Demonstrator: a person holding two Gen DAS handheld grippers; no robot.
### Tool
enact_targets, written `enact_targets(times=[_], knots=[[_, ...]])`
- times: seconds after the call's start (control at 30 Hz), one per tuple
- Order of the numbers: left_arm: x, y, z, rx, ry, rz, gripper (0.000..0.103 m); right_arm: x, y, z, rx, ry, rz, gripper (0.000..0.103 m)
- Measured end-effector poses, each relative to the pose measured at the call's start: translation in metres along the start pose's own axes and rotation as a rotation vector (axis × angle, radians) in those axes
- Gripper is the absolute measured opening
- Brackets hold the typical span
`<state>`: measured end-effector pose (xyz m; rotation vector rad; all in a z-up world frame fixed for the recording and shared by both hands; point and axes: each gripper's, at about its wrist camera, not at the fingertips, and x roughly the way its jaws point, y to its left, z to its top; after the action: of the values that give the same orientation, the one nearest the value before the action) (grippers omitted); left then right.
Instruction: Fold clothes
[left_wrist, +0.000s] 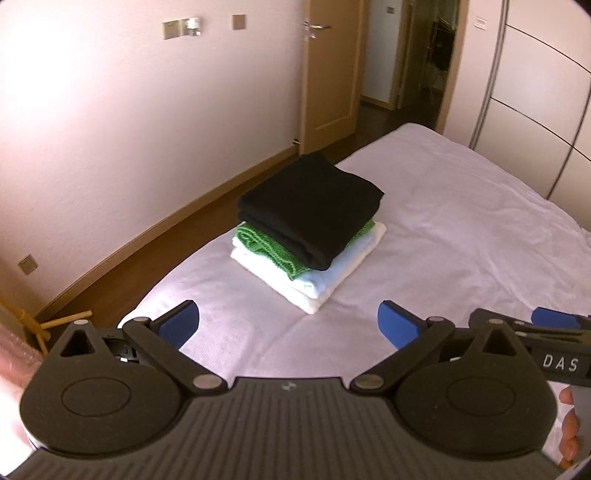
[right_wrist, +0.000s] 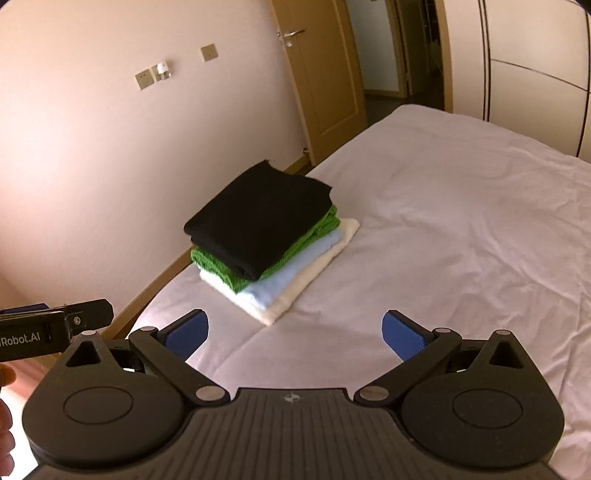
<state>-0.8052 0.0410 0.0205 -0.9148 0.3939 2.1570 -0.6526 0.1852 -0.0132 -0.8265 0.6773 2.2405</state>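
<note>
A stack of folded clothes (left_wrist: 308, 236) (right_wrist: 269, 240) rests on the white bed sheet (left_wrist: 461, 251) (right_wrist: 461, 229) near the bed's left edge. A black garment (left_wrist: 314, 206) (right_wrist: 258, 218) lies on top, over a green knit (left_wrist: 266, 245) (right_wrist: 229, 267), a pale blue piece (left_wrist: 332, 271) (right_wrist: 280, 275) and a cream one (left_wrist: 295, 293) (right_wrist: 295, 295). My left gripper (left_wrist: 288, 326) hovers open short of the stack, holding nothing. Beside it my right gripper (right_wrist: 295, 332) is also open and holds nothing. Each gripper's body shows at the edge of the other's view.
A pale wall with a wooden skirting runs along the bed's left side, above a strip of wood floor (left_wrist: 122, 266). An open wooden door (left_wrist: 328, 70) (right_wrist: 321, 74) stands beyond. A white wardrobe (left_wrist: 539, 74) (right_wrist: 535, 55) is at the far right. A wooden stand (left_wrist: 44, 328) sits low left.
</note>
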Motion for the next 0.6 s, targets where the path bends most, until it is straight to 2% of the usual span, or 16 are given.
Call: enact_targets(times=[0.3,0.5,0.6], knots=[[-0.010,-0.001,-0.011,-0.111,-0.026,0.058,0.102,-0.005,-0.004,-0.003,-0.101,-0.016,0.001,0.103],[0.001,-0.014,-0.012,-0.107,-0.019,0.118,0.102,0.008,-0.011,0.003,-0.153,-0.004,0.009,0.103],[0.009,-0.021,-0.012,-0.110,-0.002,0.119,0.102,0.016,-0.016,0.006,-0.164,0.015,0.019,0.103]])
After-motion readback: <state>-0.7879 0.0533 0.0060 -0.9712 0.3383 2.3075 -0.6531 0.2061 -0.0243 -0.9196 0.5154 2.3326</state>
